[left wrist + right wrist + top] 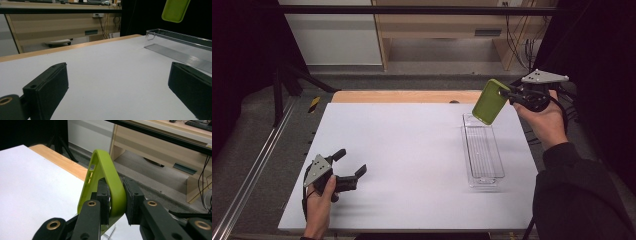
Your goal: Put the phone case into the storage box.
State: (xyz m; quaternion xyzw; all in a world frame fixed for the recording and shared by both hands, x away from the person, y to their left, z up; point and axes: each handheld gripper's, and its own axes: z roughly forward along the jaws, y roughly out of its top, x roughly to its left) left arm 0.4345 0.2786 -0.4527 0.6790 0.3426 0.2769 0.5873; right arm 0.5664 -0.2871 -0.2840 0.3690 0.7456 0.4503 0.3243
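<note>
Currently the right gripper [511, 95] is clamping a green phone case [490, 101] above the clear tray's [500, 165] far end; lowering it level should suit. Left gripper [350, 164] is resting, jaws apart.

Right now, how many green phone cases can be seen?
1. The green phone case is held in the air by the right tool, above the far end of the clear tray.

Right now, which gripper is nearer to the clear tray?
Right. The right gripper hangs just above the tray's far end, holding a green case. The left gripper sits open across the table.
</note>
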